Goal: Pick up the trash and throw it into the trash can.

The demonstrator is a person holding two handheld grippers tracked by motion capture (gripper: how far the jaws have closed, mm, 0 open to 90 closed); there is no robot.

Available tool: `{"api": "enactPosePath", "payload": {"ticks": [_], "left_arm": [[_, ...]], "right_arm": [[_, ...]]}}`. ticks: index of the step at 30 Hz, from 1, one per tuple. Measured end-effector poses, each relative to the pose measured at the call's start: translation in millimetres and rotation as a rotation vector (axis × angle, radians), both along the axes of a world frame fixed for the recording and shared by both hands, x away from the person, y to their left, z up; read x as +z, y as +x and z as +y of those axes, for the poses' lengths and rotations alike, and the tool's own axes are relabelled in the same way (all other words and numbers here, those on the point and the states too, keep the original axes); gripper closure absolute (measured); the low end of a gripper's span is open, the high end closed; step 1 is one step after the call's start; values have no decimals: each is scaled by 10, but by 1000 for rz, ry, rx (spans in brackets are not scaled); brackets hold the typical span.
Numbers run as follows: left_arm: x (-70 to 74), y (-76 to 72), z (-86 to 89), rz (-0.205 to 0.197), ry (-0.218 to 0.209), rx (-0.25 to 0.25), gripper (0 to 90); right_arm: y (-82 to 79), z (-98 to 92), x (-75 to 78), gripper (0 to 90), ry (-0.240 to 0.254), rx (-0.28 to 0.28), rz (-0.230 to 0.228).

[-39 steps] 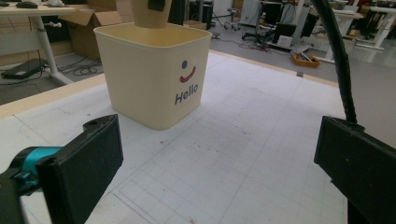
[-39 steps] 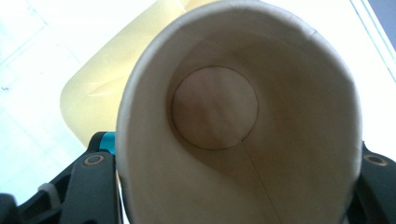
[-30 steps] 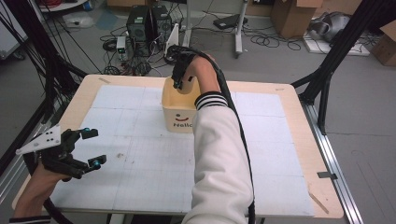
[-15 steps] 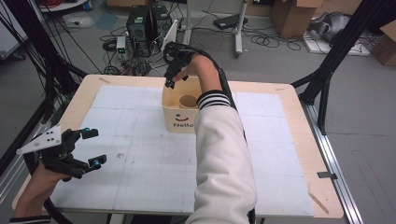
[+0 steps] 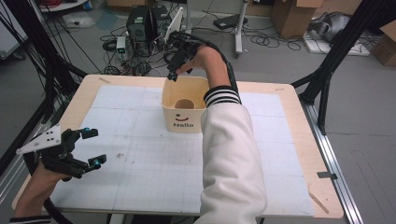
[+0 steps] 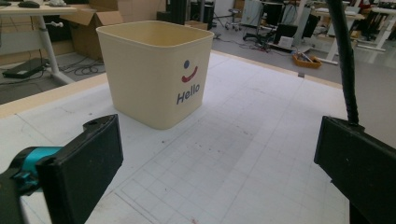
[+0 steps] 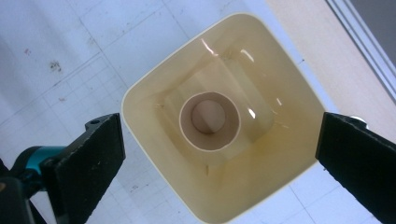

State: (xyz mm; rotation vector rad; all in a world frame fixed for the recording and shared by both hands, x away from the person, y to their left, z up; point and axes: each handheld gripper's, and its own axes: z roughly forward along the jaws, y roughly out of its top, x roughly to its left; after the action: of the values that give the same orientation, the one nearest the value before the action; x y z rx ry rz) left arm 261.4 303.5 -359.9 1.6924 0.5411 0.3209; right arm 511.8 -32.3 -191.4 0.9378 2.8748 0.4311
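A cream square bin (image 5: 184, 122) printed with a smile and "Hello" stands on the white gridded mat at the table's far middle. Inside it, upright on the bottom, sits a tan paper cup (image 7: 209, 121) (image 5: 184, 103). My right gripper (image 5: 174, 60) hovers above the bin's far rim, pointing down into it, jaws open and empty. My left gripper (image 5: 92, 147) rests low over the near left of the mat, open, with nothing between its jaws. From the left gripper view the bin (image 6: 156, 70) stands ahead and slightly left.
The wooden table's edge (image 5: 299, 112) frames the mat (image 5: 154, 172). A black frame post (image 5: 327, 70) rises at the right. Computers, cables and cardboard boxes lie on the floor beyond the table.
My right gripper has risen out of the bin and drawn back above its far rim, leaving the cup in view inside. The left gripper has stayed put.
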Motion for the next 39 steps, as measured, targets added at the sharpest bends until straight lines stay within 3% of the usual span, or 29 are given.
{"api": "enactPosePath", "payload": {"ticks": [5, 11, 17, 22, 36, 39], "left_arm": [[-4, 2, -4, 2, 3, 2, 17], [-10, 12, -10, 4, 10, 2, 17], [-23, 21, -28, 8, 17, 0, 17], [-21, 23, -15, 10, 16, 4, 17], [-21, 19, -13, 9, 20, 8, 17], [-22, 17, -17, 10, 20, 6, 17]], "right_arm": [[-47, -62, 163, 2, -18, -7, -30], [-115, -142, 377, 2, 39, 11, -68], [-181, -237, 560, 2, 20, -9, -91], [-240, -264, 741, 2, 48, -1, -120], [-364, -342, 807, 2, 39, 12, -153], [-429, -388, 789, 2, 69, 25, -146]]}}
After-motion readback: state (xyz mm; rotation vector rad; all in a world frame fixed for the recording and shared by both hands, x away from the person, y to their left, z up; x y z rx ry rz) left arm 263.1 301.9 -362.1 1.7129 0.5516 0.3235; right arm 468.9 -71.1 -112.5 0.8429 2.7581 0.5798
